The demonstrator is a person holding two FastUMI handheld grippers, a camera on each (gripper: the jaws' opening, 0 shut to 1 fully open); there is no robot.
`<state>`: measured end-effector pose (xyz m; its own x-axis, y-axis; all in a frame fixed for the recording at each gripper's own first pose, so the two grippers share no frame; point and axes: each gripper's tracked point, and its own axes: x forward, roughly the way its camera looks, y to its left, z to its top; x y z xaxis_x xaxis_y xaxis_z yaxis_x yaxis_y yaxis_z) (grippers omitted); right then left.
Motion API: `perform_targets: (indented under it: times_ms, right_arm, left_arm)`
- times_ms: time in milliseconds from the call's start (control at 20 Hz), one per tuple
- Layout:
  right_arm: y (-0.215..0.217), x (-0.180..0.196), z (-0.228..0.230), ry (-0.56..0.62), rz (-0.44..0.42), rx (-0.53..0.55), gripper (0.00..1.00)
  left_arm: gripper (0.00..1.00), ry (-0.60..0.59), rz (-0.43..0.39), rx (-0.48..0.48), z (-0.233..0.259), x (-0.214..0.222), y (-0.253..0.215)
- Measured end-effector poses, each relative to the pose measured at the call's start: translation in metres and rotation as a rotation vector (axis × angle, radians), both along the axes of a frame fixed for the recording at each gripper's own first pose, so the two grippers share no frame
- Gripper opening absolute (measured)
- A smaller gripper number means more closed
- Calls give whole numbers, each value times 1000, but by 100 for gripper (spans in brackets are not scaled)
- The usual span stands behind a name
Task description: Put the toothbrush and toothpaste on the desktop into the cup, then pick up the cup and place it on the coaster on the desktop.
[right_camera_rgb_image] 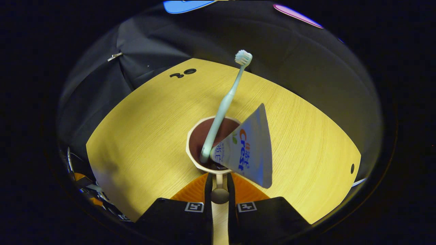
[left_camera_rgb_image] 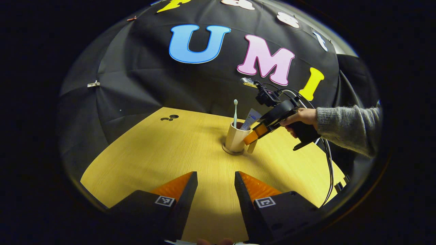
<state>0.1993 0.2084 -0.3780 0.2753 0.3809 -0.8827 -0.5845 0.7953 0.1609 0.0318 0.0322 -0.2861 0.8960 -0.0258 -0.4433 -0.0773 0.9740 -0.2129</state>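
Right tool (right_camera_rgb_image: pixel 219 185) clenched on cup (left_camera_rgb_image: pixel 236 137) handle, left tool (left_camera_rgb_image: pixel 215 190) released — tall toothbrush (right_camera_rgb_image: pixel 221 112) and toothpaste (right_camera_rgb_image: pixel 248 149) lean, so a jerky release could topple cup off coaster (left_camera_rgb_image: pixel 233 150).

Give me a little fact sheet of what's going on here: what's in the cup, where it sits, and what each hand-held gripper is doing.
cup: upright on a round coaster on the wooden table
toothbrush: in the cup, bristles up, leaning
toothpaste: in the cup, flat end up
right hand-held gripper: closed on the cup's handle
left hand-held gripper: open, holding nothing, back from the cup
person's hand: holds the right hand-held gripper
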Motion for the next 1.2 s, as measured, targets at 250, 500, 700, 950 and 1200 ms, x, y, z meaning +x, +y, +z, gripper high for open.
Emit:
perform_targets:
  times_ms: [250, 500, 700, 950, 1200]
  right_arm:
    - [-5, -2, 7, 2, -42, 8, 28]
    - [-21, -7, 32, -29, -140, 55, 35]
    - [-38, -25, 64, -56, -222, 117, 47]
    - [-58, -57, 113, -133, -290, 198, 78]
    - [-69, -89, 172, -196, -390, 308, 93]
  left_arm:
    - [71, -2, -11, 14, 4, -8, 2]
    - [71, -15, -24, 25, 17, -11, 1]
    - [71, -47, -38, 42, 39, -8, -3]
    - [72, -78, -39, 38, 69, -5, -11]
    - [72, -123, -64, 34, 104, -1, -24]
